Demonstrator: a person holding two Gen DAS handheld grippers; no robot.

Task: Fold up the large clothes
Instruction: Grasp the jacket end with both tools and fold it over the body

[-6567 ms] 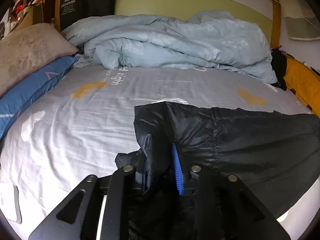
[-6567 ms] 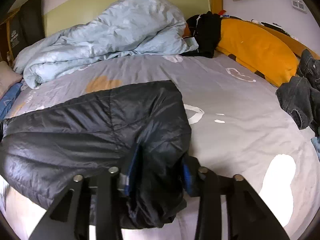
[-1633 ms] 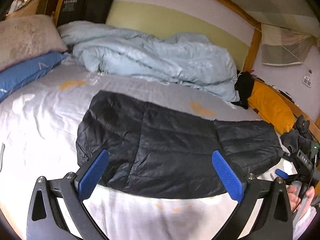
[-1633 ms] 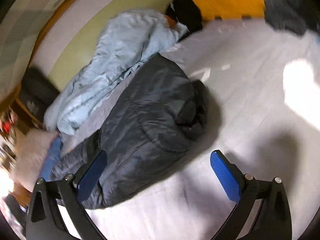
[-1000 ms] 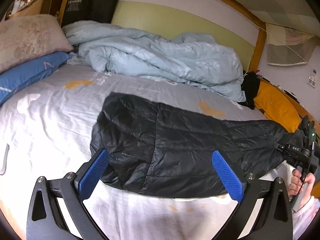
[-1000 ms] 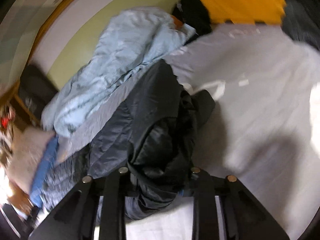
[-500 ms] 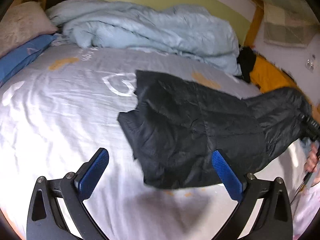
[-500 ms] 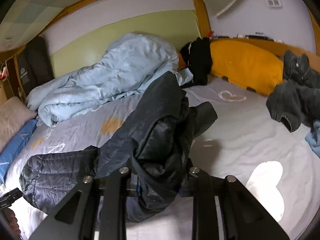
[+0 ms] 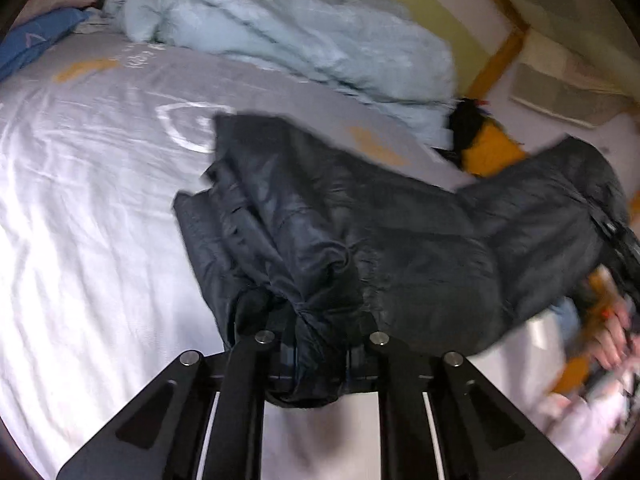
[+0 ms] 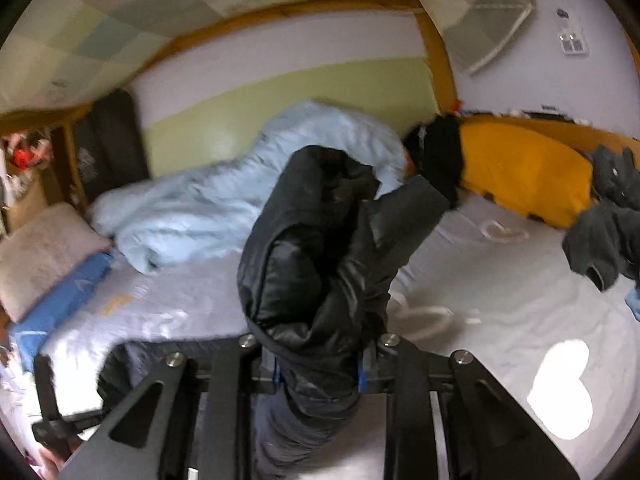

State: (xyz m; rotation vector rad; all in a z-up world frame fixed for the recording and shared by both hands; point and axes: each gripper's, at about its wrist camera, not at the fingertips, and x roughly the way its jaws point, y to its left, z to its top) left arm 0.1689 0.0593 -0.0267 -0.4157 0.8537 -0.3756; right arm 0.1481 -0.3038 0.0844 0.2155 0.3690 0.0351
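Observation:
A black puffer jacket (image 9: 360,216) is held up over the grey bed sheet (image 9: 80,200). My left gripper (image 9: 318,344) is shut on a bunched part of the jacket at its near edge. My right gripper (image 10: 318,364) is shut on the jacket's other end (image 10: 320,248), which stands up in a thick bundle in front of the camera. In the left wrist view the right end of the jacket rises toward the right gripper's hand (image 9: 612,320). Both grippers' pads are hidden by fabric.
A crumpled light blue duvet (image 9: 280,40) lies at the head of the bed. An orange pillow (image 10: 520,168) and dark clothes (image 10: 608,220) lie at the right side. A blue pillow (image 10: 60,300) and a beige pillow (image 10: 36,248) are at the left.
My left gripper has closed on the jacket's near edge; half a second ago it was open. The right gripper has lifted its end higher. The jacket has come off the sheet.

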